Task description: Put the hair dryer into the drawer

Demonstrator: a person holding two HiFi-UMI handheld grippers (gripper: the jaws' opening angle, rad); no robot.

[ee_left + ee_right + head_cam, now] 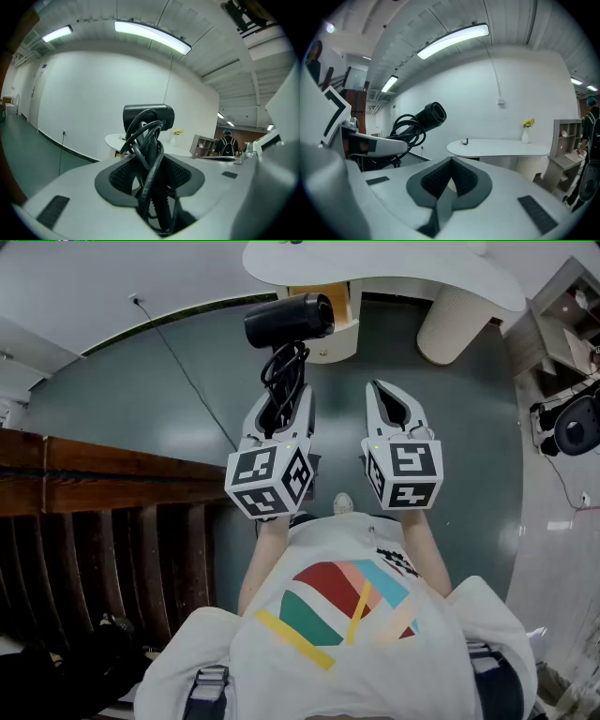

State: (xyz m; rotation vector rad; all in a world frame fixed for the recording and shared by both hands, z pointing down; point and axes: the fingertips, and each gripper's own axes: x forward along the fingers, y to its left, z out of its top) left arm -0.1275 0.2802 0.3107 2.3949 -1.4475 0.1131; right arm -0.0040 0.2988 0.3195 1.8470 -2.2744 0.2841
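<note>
A black hair dryer (289, 319) stands up out of my left gripper (281, 399), barrel across the top, above the grey floor. Its cord is wound in loops around the handle, and handle and cord sit pinched between the jaws. In the left gripper view the hair dryer (148, 115) rises straight from the gripper (150, 161). My right gripper (392, 399) is held level beside it, to the right, its tips together with nothing in them. The right gripper view shows the hair dryer (429, 116) at upper left, apart from the right gripper (451, 161). No drawer can be made out.
A white curved table (394, 268) on a ribbed round leg (452, 324) stands ahead, with a small wooden cabinet (333, 306) under it. A dark wooden railing (94, 474) runs along the left. Shelves (562, 324) and cables are at the right. A person with a backpack (227, 143) stands far off.
</note>
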